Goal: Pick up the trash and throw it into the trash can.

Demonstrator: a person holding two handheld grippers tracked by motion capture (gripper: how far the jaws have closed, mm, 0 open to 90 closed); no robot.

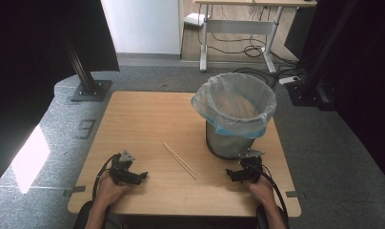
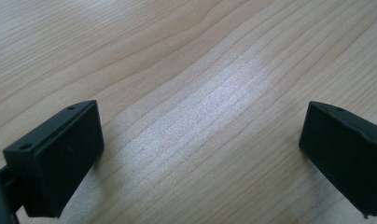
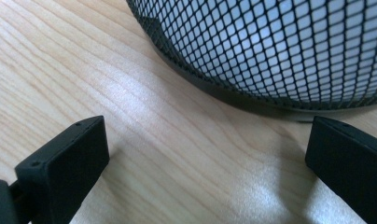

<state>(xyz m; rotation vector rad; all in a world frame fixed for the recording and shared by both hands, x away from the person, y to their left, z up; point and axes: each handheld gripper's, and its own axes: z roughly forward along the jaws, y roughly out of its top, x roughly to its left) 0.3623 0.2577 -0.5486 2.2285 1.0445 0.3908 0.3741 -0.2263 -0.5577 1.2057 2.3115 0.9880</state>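
Jaws wide on both grippers, nothing between them. Left gripper [image 1: 142, 175] rests low on the table [image 1: 147, 114] at about 7 o'clock; its own view has bare wood between the jaws. Right gripper [image 1: 230, 173] rests at about 5 o'clock, just in front of the bin [image 1: 234, 114]; right gripper view has the mesh wall [image 3: 289, 42] close ahead, its base ring touching the table.

Chopsticks [image 1: 179, 161] lie as a pair, flat, side by side, between the two grippers and slightly farther from the person. Long axis diagonal: far end toward 10 o'clock, near end toward 4 o'clock, pointing at the right gripper. From left jaws they sit at roughly 2 o'clock; from right jaws at roughly 10 o'clock. Near tip looks a bit closer to the right gripper, middle about equal. Likely job: sticks into the bin, which stands at 1 o'clock from them. Either hand would need to turn its jaws across the diagonal.
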